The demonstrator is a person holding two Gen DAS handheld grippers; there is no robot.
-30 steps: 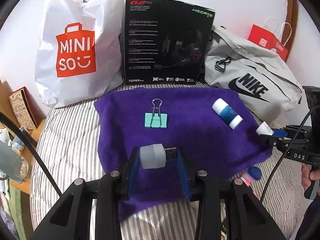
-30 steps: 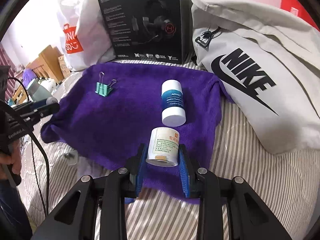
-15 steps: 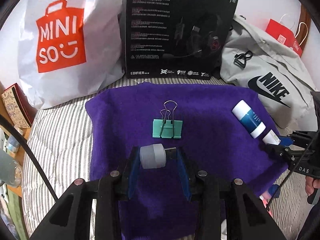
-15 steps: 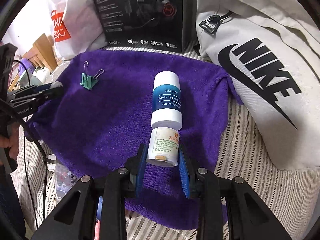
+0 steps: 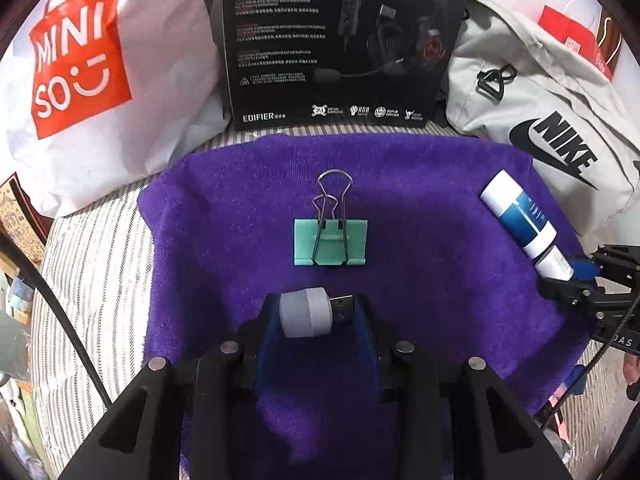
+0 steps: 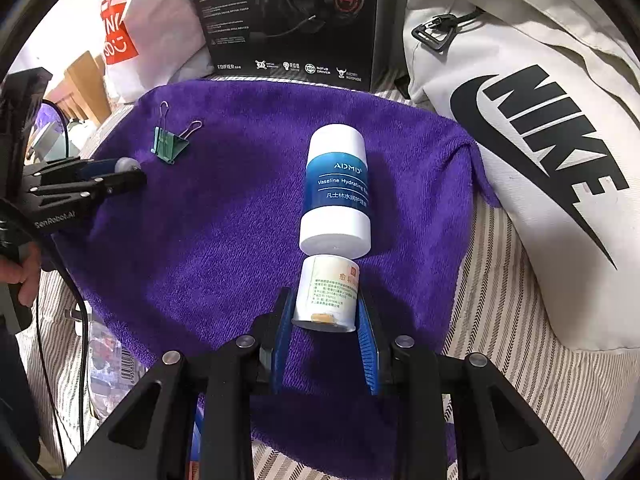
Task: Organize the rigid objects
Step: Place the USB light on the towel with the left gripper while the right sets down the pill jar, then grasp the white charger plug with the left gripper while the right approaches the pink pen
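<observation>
Left gripper (image 5: 316,316): I pinch the grey USB plug (image 5: 306,317) crosswise, just short of the green binder clip (image 5: 330,242), probably to lay it beside that.
Right gripper (image 6: 326,312): my jaws clasp the small white jar (image 6: 327,294), its far end against the blue-banded bottle (image 6: 337,187).
Purple towel (image 6: 208,248): I judge it the sorting spot, with everything lined up there.

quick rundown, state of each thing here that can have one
left tongs: shut on grey USB adapter, held above the towel
right tongs: shut on small white bottle, its far end at the base of the blue bottle
blue and white bottle: lying on its side on the purple towel
green binder clip: lying flat, handles folded out
</observation>
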